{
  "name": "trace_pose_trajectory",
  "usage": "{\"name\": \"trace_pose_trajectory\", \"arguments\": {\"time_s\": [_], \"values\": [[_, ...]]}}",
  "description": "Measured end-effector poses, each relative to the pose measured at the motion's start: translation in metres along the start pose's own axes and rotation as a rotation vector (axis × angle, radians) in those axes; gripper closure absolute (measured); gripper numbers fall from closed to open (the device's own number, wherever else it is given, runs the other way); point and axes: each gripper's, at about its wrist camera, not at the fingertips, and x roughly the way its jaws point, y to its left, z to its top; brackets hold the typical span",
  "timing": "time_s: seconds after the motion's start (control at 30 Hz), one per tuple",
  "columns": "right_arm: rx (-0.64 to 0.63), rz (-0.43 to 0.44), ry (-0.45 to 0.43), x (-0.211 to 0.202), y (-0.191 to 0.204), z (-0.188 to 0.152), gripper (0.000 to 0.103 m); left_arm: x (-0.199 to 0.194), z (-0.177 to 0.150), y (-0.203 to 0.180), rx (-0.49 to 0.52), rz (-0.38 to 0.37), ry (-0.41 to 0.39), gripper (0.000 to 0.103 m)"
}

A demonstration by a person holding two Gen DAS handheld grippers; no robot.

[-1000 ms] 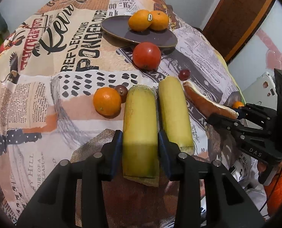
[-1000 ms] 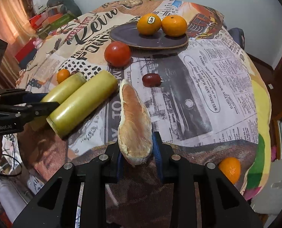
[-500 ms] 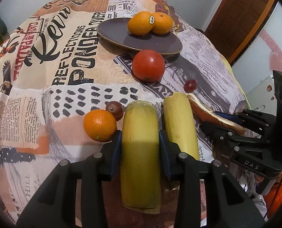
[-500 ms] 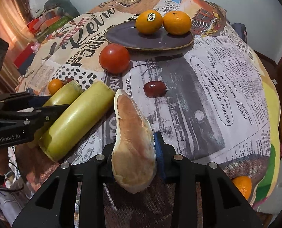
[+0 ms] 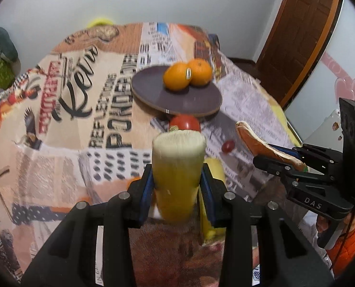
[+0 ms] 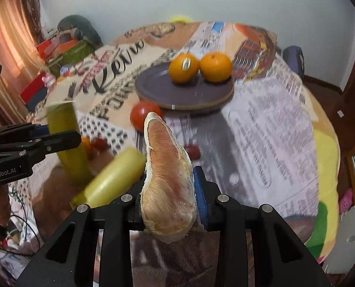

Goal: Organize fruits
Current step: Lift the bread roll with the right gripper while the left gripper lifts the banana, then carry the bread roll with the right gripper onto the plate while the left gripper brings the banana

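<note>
My left gripper [image 5: 177, 186] is shut on a yellow-green cylindrical fruit piece [image 5: 177, 167] and holds it tilted up above the table; it also shows in the right wrist view [image 6: 65, 138]. My right gripper [image 6: 169, 186] is shut on a tan-orange elongated fruit slice [image 6: 167, 177], lifted; it shows in the left wrist view [image 5: 261, 146]. A second yellow-green cylinder [image 6: 112, 179] lies on the cloth. A dark plate [image 5: 158, 95] holds two oranges [image 5: 177, 79]. A red tomato [image 6: 144, 117] sits in front of the plate.
The table carries a newspaper-print cloth [image 5: 69, 119]. A small dark red fruit [image 5: 228, 146] lies on the cloth, and another one [image 6: 99, 143] sits beside a small orange [image 6: 86, 143]. Clutter [image 6: 57, 55] stands at the far left. A wooden door [image 5: 297, 35] is at the right.
Both grippers have risen and tilted up, lifting the cylinder and the slice off the cloth. The second cylinder stays on the table.
</note>
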Motion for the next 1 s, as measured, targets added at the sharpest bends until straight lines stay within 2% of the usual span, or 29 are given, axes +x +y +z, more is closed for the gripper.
{"name": "trace_pose_trajectory", "arguments": {"time_s": [0.47, 0.77, 1.0], "values": [[0.028, -0.021, -0.116, -0.012, -0.013, 0.045, 0.074, -0.009, 0.044, 0.007, -0.004, 0.009, -0.096, 0.066], [0.044, -0.03, -0.14, 0.001, -0.025, 0.069, 0.074, 0.008, 0.074, 0.019, -0.016, 0.013, -0.109, 0.066], [0.051, -0.039, -0.14, 0.022, -0.035, 0.089, 0.074, 0.033, 0.096, 0.022, -0.009, -0.002, -0.089, 0.066]]}}
